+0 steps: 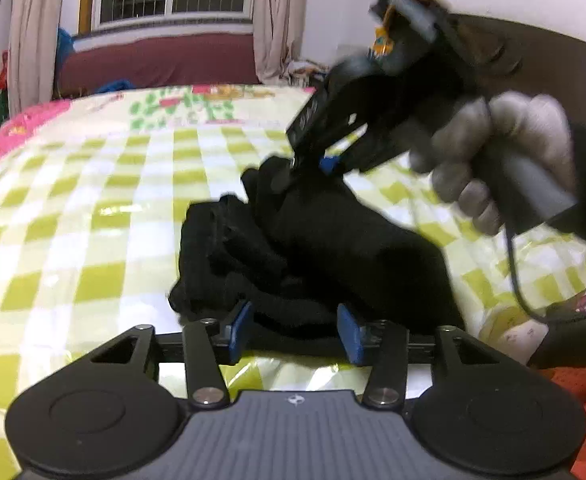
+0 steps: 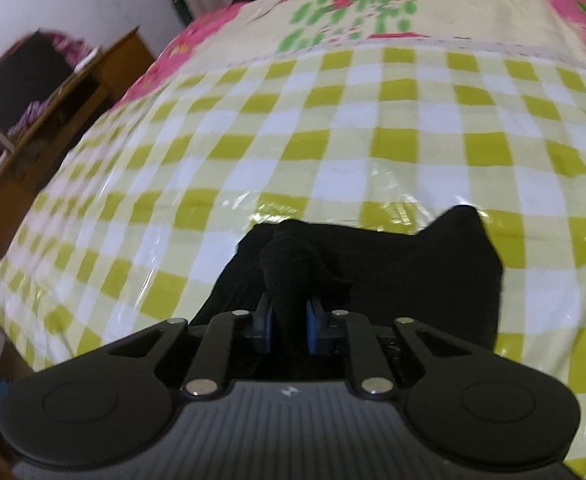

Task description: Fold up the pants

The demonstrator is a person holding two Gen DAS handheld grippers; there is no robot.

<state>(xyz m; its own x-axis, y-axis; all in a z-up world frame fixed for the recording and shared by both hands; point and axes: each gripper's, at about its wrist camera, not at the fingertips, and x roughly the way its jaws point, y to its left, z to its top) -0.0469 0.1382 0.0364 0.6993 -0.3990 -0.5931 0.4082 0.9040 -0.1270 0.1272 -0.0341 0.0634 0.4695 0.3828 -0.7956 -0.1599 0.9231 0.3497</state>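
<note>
Pants [image 1: 333, 248], black, soft, bunched on glossy green-checked bed [image 1: 73, 220]; right tool [image 2: 287, 322] pinches a fold, left tool [image 1: 293, 330] gapes.

We see the left black two-finger gripper with blue pads [image 1: 295, 330] from its own camera: its jaws stand apart, roughly half spread, and the pads press on nothing. In the same view we see the right black two-finger gripper with blue pads [image 1: 313, 166] angled steeply downward, gripped at its grey handle by a hand in a pale knit glove [image 1: 493, 156], with a dark sleeve behind it. In the right wrist view, the right gripper [image 2: 289, 324] has its jaws drawn close, pinching a ridge of black fabric [image 2: 289, 264].
</note>
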